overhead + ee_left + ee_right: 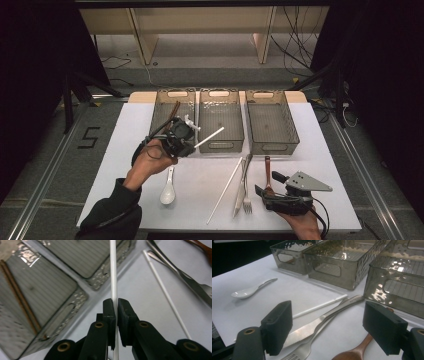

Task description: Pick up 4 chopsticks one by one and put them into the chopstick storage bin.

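A thin white chopstick (210, 137) is clamped between the black fingers (109, 315) and held clear of the bench (200, 180). It is tilted, its free end pointing over the near edge of the middle bin (221, 120).

The white chopstick (113, 277) in the left gripper view runs off the top edge, and its lower part is hidden between the pads. In the right gripper view, the wooden spoon (354, 351) is cut by the bottom edge, its handle hidden behind the right-hand pad.
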Demonstrator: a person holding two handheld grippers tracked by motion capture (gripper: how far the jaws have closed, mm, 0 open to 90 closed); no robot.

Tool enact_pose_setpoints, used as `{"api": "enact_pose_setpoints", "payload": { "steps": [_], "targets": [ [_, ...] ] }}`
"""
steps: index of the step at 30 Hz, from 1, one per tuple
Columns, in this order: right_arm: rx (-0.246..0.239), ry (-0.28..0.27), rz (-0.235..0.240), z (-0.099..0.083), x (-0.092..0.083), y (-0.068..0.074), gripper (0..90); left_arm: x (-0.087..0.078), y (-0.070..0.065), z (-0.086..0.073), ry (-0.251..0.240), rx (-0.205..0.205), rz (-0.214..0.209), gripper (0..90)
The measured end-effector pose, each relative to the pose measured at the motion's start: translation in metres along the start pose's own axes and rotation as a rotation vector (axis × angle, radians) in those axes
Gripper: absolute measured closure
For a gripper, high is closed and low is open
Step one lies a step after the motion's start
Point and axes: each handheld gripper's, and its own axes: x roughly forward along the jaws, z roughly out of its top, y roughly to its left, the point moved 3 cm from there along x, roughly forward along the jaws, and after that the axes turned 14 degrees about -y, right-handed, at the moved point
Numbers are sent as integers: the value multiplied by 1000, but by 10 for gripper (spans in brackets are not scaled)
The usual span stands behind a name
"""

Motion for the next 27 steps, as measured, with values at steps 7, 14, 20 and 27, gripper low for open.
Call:
{"api": "enact_pose_setpoints", "payload": {
  "steps": [7, 14, 20, 27],
  "targets": [
    [3, -1, -2, 1, -1, 0, 245, 7, 48, 5, -7, -84, 75, 848],
    [4, -1, -2, 0, -1, -1, 245, 16, 93, 3, -23, -166, 132, 847],
    [5, -1, -1, 1, -1, -1, 245, 24, 114, 7, -35, -208, 156, 847],
    [3, -4, 1, 1, -1, -1, 245, 37, 130, 9, -31, -247, 174, 847]
  ]
}}
